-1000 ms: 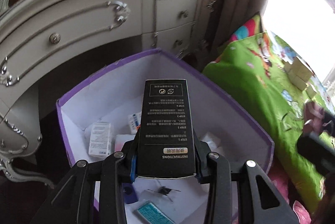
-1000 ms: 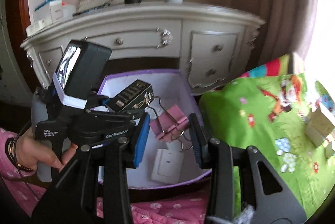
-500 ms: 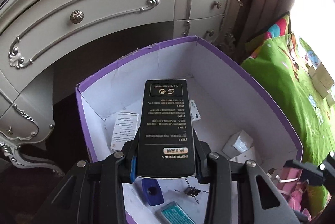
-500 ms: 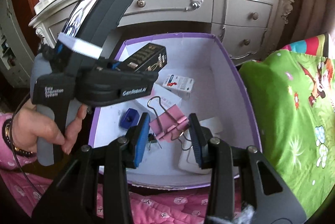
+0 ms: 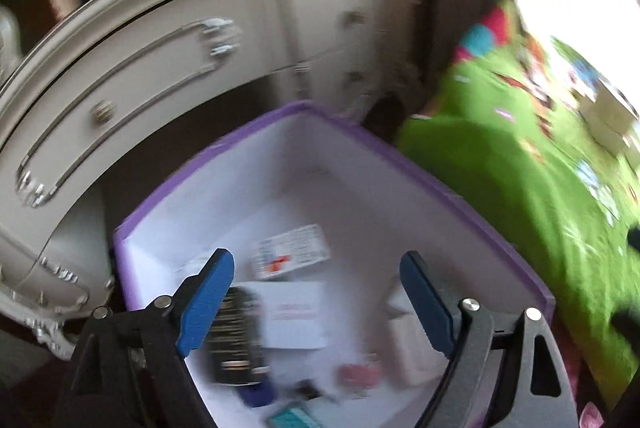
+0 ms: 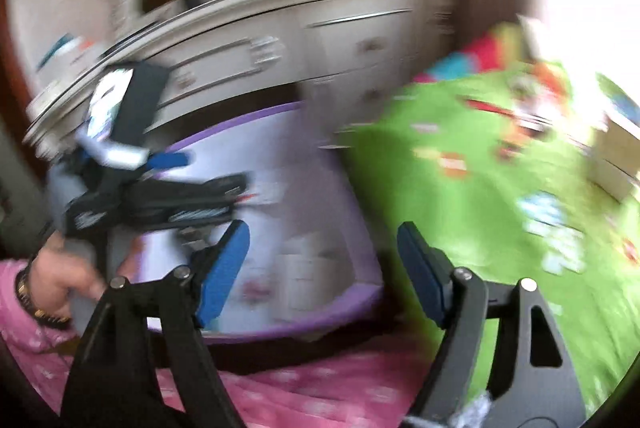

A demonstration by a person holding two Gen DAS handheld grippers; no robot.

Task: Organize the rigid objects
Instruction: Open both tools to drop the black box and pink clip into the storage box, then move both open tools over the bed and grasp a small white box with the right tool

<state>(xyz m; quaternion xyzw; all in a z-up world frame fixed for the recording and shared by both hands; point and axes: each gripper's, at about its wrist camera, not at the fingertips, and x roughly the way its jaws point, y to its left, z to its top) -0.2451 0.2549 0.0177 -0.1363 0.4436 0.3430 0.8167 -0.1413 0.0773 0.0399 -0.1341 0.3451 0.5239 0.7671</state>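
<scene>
The purple box (image 5: 460,196) was of stiff card, white inside, with straight walls. On its floor lay the flat black carton (image 5: 236,336), a white printed packet (image 5: 292,256) and a pink clip (image 5: 356,374), all blurred. Behind it stood a cream dresser (image 5: 160,40) with curved trim; beside it lay a green printed blanket (image 5: 520,168). The left gripper (image 5: 316,284) had just been opening and its jaws stood wide, empty, above the box. The right gripper (image 6: 324,260) had also just opened, with nothing between the blue pads (image 6: 224,268).

bedroom – dresser (image 5: 168,68), green bedspread (image 5: 520,164)
</scene>
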